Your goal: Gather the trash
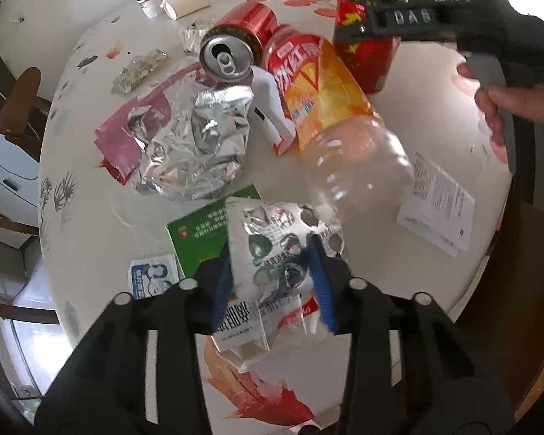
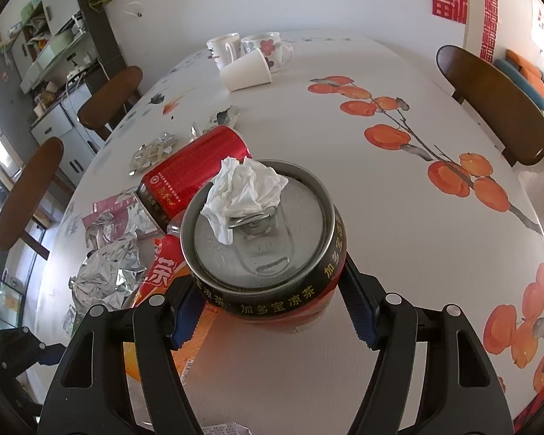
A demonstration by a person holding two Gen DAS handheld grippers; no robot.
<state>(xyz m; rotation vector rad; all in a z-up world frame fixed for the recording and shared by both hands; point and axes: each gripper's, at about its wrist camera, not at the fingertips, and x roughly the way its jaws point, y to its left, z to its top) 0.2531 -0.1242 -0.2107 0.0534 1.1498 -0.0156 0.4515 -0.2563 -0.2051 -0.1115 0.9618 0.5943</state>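
My left gripper [image 1: 272,272] is shut on a silver pill blister pack [image 1: 275,243] with a white paper box [image 1: 250,330] under it, held above the table. My right gripper [image 2: 272,301] is shut on an upright red can [image 2: 268,253] with crumpled white tissue [image 2: 243,192] on its lid; the can also shows in the left wrist view [image 1: 366,47]. Another red can [image 1: 235,43] lies on its side. A clear plastic bottle with an orange label [image 1: 330,116], crumpled foil [image 1: 196,145], a green box [image 1: 199,232] and a printed leaflet [image 1: 439,206] lie on the table.
The round white table [image 2: 380,181] has an orange fruit print. Two mugs [image 2: 250,45] and a tipped paper cup [image 2: 244,70] stand at the far side. A blister strip [image 2: 152,152] lies left. Wooden chairs [image 2: 489,98] surround the table.
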